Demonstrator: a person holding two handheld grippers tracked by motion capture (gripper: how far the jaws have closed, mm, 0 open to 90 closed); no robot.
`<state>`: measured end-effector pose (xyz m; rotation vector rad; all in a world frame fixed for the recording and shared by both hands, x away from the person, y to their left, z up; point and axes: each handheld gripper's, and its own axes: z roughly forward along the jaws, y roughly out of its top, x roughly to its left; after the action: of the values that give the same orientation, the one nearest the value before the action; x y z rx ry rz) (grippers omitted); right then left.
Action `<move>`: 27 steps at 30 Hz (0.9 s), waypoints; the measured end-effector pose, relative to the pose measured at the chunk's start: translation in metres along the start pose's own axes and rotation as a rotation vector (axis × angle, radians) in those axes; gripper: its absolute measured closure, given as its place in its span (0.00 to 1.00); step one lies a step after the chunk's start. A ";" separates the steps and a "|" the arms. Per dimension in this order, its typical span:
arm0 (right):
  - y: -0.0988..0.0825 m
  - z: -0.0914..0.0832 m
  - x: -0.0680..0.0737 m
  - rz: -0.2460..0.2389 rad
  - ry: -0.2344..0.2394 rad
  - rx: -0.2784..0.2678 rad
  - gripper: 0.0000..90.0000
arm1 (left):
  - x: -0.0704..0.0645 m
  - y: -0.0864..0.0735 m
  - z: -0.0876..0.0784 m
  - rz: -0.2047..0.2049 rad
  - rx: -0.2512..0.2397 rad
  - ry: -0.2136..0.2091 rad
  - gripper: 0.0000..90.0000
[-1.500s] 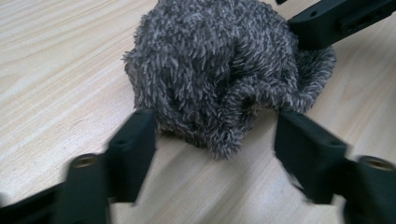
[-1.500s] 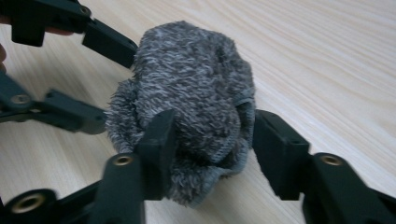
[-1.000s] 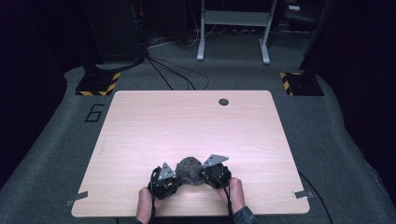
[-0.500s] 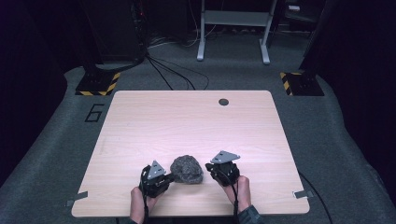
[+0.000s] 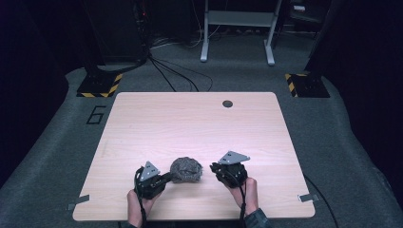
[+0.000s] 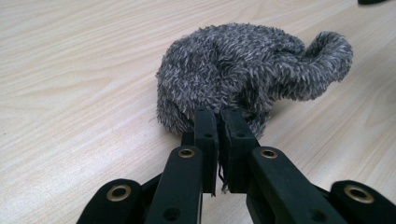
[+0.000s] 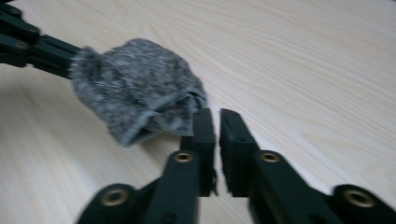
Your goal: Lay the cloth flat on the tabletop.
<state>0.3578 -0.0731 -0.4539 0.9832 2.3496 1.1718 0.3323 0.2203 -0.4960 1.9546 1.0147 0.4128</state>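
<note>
Fuzzy grey sock (image 5: 186,169), bunched into a lump, sits on the wooden table (image 5: 190,123), near the edge closest to the person and between the two grippers.

Left gripper (image 5: 164,178): jaws together, pinched on the near edge of the sock. Left gripper view confirms it: the tips (image 6: 219,123) are buried in the pile with a few fibres caught in the slit between them. One end of the sock (image 6: 327,51) curls up and over at the far right of that view.

Right gripper (image 5: 215,167): just beside the sock on its other side, not holding it. Right gripper view shows the jaws (image 7: 215,126) with a narrow gap and nothing in it; they have just been opening. The sock's hemmed edge (image 7: 187,100) lies just off the tip of the jaw nearer to it; cannot tell whether it touches. The left gripper's black arms (image 7: 37,49) come in from the upper left of that view, meeting the sock at its far end.

Both hands (image 5: 243,190) enter from the bottom of the high view, a cable trailing from each gripper. Round dark grommet (image 5: 227,103) near the table's far edge, well apart from the sock.
</note>
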 end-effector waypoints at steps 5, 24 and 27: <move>0.012 0.016 0.019 -0.060 0.063 0.021 0.73 | -0.002 0.003 0.001 0.011 -0.003 -0.010 0.95; 0.016 0.072 0.019 -0.068 0.071 0.171 0.97 | 0.002 -0.002 0.013 0.036 0.060 -0.035 0.95; 0.020 0.059 0.016 -0.070 0.047 0.138 0.97 | 0.004 0.001 0.007 0.034 0.036 -0.023 0.96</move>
<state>0.3889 -0.0196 -0.4735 0.9190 2.5090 1.0289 0.3396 0.2195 -0.4999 2.0066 0.9821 0.3927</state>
